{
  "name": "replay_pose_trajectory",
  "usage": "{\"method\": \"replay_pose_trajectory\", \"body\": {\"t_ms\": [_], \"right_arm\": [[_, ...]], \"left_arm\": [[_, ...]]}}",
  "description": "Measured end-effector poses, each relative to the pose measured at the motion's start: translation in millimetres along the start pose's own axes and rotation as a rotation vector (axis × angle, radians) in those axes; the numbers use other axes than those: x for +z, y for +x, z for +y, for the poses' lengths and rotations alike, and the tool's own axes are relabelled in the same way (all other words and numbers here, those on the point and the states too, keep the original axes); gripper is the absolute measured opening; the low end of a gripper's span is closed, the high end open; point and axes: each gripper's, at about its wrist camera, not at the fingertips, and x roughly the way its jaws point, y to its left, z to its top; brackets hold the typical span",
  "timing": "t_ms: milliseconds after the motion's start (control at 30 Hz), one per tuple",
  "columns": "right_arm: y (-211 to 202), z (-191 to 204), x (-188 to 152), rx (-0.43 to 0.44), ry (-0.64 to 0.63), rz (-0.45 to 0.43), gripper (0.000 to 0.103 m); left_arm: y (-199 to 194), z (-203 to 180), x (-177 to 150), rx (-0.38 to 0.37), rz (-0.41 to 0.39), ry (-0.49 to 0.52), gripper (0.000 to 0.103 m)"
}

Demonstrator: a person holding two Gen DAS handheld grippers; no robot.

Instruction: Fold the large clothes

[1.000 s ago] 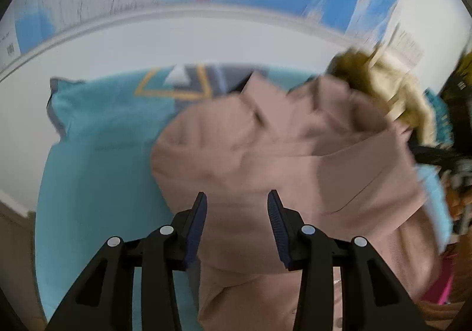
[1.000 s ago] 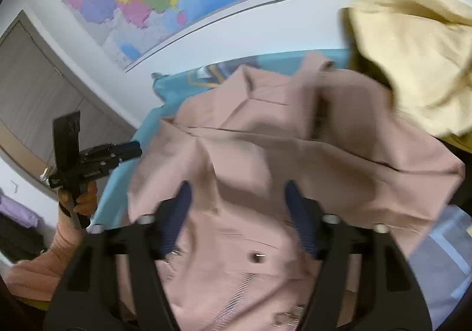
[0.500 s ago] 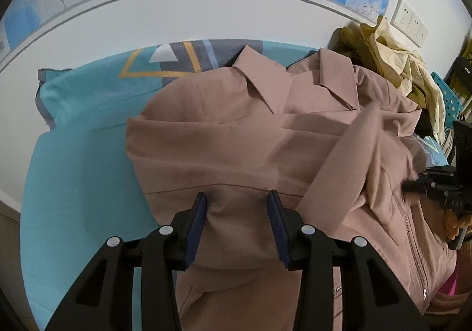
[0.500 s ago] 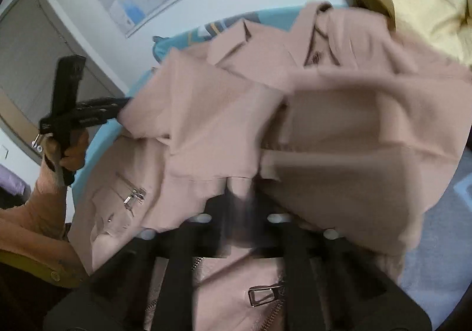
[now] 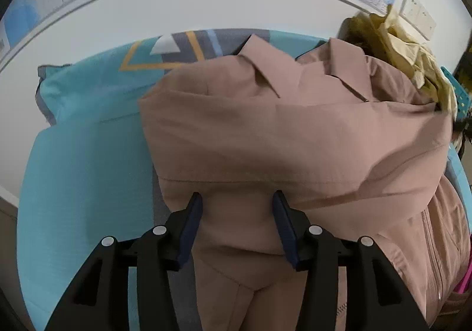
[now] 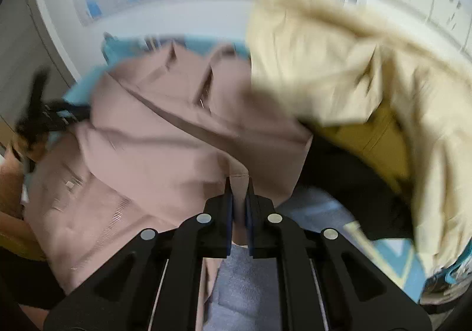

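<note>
A large dusty-pink jacket (image 5: 295,139) lies collar-away on a turquoise bed cover (image 5: 82,171), with a sleeve folded across its chest. My left gripper (image 5: 237,210) is open, its jaws apart over the jacket's lower left part, holding nothing. In the right wrist view the jacket (image 6: 153,148) fills the left and centre. My right gripper (image 6: 239,192) is shut on a fold of the jacket's sleeve edge. The left gripper shows blurred at the far left of the right wrist view (image 6: 44,115).
A cream and mustard coat (image 6: 354,71) is heaped at the right, against the jacket's shoulder; it also shows in the left wrist view (image 5: 407,45). A white wall (image 5: 206,6) with a map runs behind the bed. A grey-blue cloth (image 6: 244,283) lies under my right gripper.
My right gripper has closed on the jacket's sleeve edge and drawn it to the right. The sleeve now lies flatter across the chest. My left gripper has stayed open and nearly still.
</note>
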Motion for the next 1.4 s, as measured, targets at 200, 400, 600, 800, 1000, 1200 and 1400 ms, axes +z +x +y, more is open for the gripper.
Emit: {"method": "replay_pose_trajectory", "body": {"t_ms": [200,400,600,800,1000,1200,1400], "right_arm": [[-6,-8,11,0.137,0.096,-0.086,0.008],[-9,-3,15,0.128,0.033,-0.018,0.027],[-37,-8,9,0.149,0.085,-0.116,0.061],[-32,61,38,0.238,-0.068,-0.191,0.069],[63,152,69,0.238,-0.289,-0.036,0.068],[133,180,93,0.277,-0.296,0.096,0.060],[122,193,105,0.254,-0.385,0.049,0.003]], "left_arm": [[5,12,1,0.096,-0.004,-0.034,0.052],[-17,34,-6,0.092,-0.080,-0.115,0.051],[-16,31,8,0.205,-0.066,-0.049,0.068],[9,24,12,0.136,-0.022,-0.036,0.056],[7,30,17,0.101,-0.040,-0.089,0.005],[-2,34,12,0.100,-0.059,-0.094,0.005],[-9,41,10,0.086,-0.081,-0.104,0.008]]}}
